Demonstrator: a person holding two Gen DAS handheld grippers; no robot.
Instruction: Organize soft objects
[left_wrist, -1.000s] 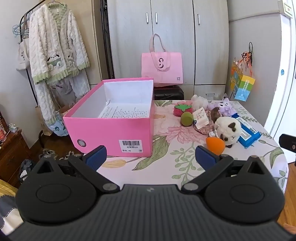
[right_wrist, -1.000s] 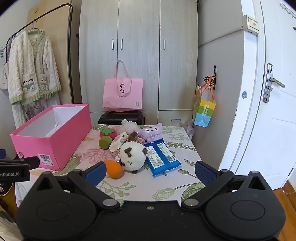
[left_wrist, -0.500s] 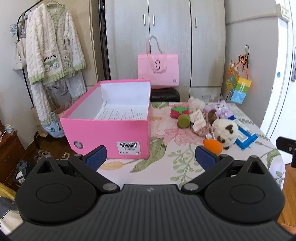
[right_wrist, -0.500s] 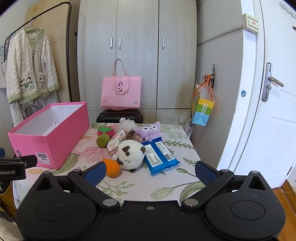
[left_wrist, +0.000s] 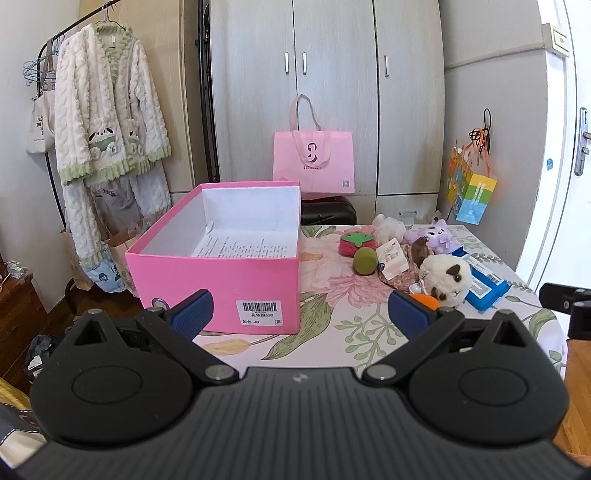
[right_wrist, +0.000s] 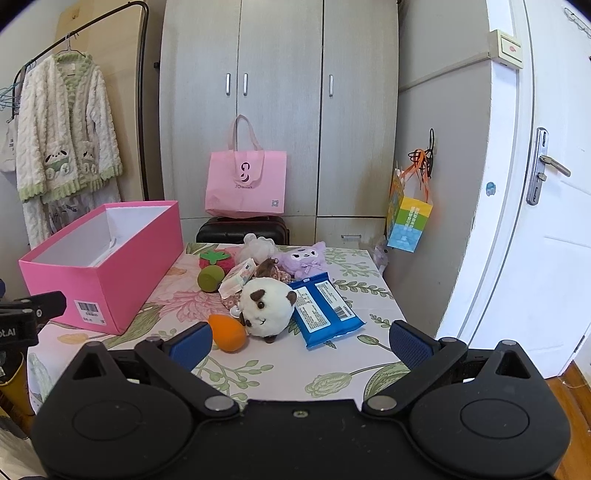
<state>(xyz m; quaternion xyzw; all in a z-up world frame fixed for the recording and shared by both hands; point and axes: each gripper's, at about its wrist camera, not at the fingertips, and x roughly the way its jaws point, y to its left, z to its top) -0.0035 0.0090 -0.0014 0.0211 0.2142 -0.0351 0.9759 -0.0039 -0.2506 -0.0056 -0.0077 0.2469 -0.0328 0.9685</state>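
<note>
On the floral tabletop (right_wrist: 258, 369) the round white plush toy (right_wrist: 266, 307) looks light and squashy, so we judge its middle the place to pinch, with our right gripper (right_wrist: 301, 338) and left gripper (left_wrist: 301, 308) both spread wide and empty.

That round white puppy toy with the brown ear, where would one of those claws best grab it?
Probably across the round white puppy plush's body, coming down from above with the right claw, which is open and nearest. It is soft and ball-shaped, so its middle should squash into a firm hold. The orange egg-shaped toy and blue wipes pack crowd its sides, leaving the top clear.
</note>
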